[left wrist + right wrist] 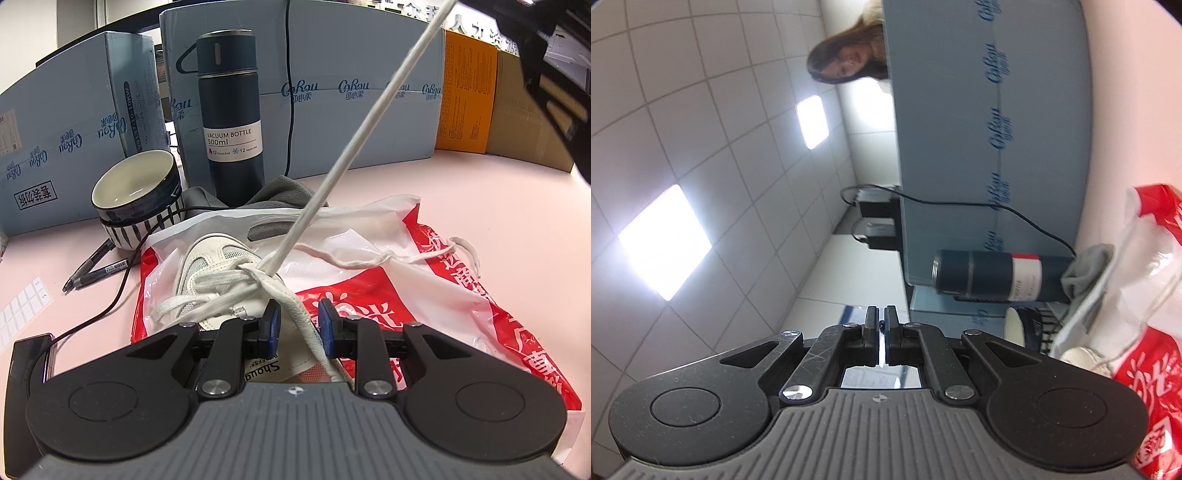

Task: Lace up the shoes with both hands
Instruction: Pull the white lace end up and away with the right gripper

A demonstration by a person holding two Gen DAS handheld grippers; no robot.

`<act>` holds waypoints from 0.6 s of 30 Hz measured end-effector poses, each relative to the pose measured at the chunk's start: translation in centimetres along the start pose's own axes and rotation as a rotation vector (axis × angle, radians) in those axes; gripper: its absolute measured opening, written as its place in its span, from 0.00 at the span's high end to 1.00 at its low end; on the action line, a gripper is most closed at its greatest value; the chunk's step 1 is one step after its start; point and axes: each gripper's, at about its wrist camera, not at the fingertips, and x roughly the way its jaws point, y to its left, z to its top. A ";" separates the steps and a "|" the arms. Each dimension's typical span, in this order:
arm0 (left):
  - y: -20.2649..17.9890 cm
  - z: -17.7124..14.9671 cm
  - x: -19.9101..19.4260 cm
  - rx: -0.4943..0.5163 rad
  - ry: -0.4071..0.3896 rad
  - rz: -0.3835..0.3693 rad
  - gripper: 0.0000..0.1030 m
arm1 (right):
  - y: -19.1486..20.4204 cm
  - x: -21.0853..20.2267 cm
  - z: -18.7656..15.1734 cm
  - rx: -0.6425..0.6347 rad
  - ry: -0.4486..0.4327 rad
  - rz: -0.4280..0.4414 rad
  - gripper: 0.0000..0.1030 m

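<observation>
**Lace Pulled Taut Above Shoe**

On pink table (461,184): red-white bag (424,295) at centre, white shoe (218,266) on it at 9 o'clock. From shoe's knot toward 1 o'clock, taut lace (369,110). Left gripper (296,323) at 6 o'clock, parted, lace strand between pads, grip unclear. Right gripper (881,332) pinched shut, thin white strip seen between pads.

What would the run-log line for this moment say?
left gripper: open around shoe collar | right gripper: shut, lace taut up toward it | shoe: on red-white bag
</observation>
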 end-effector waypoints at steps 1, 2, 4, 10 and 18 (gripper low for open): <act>0.0 0.0 0.0 0.001 0.000 0.000 0.79 | 0.3 -0.1 0.1 -0.006 -0.005 0.009 0.97; -0.1 0.0 0.0 0.001 0.000 0.001 0.79 | 0.6 -0.1 0.3 -0.010 -0.011 0.019 0.97; -0.1 0.0 0.0 0.000 0.000 0.001 0.79 | 1.2 -0.3 0.6 -0.019 -0.024 0.036 0.97; 0.0 0.0 0.0 0.003 -0.001 -0.004 0.79 | 3.1 -0.8 1.5 -0.049 -0.058 0.077 0.97; 0.0 -0.1 0.0 -0.002 -0.003 -0.005 0.79 | 4.8 -1.5 2.3 -0.076 -0.082 0.114 0.97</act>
